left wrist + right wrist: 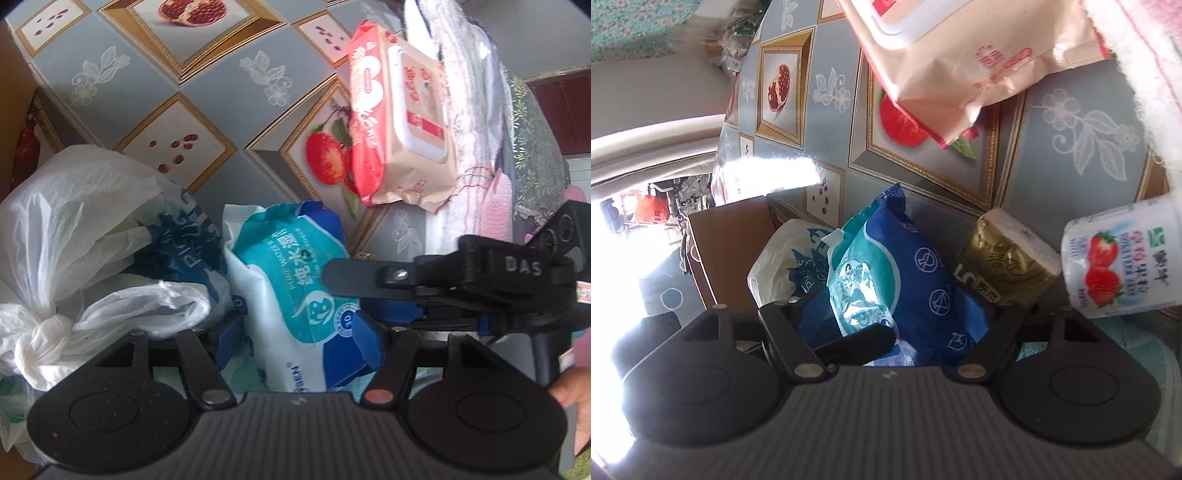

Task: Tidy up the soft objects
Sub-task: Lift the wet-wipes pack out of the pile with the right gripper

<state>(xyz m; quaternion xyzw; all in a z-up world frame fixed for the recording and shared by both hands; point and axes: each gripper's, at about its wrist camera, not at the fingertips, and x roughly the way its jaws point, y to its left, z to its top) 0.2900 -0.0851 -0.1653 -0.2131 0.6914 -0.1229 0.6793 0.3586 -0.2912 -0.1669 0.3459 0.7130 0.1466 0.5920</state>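
Two glossy crinkled wipe packs (295, 295) (399, 122), knotted filmy plastic bag (74, 258)

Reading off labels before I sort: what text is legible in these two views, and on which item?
"PURE WATER", "30": blue wet-wipes pack.
"DAS": right gripper body.
"5": gold tissue pack.
Blue lettering on the white plastic bag: creased, unreadable.
Red print on the pink wipes pack: too blurred.
Strawberry bottle: Chinese text, too small.

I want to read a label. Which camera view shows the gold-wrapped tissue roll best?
The right wrist view: the gold-wrapped tissue roll lies there unobstructed beside the blue wet-wipe pack. The left wrist view does not show it.
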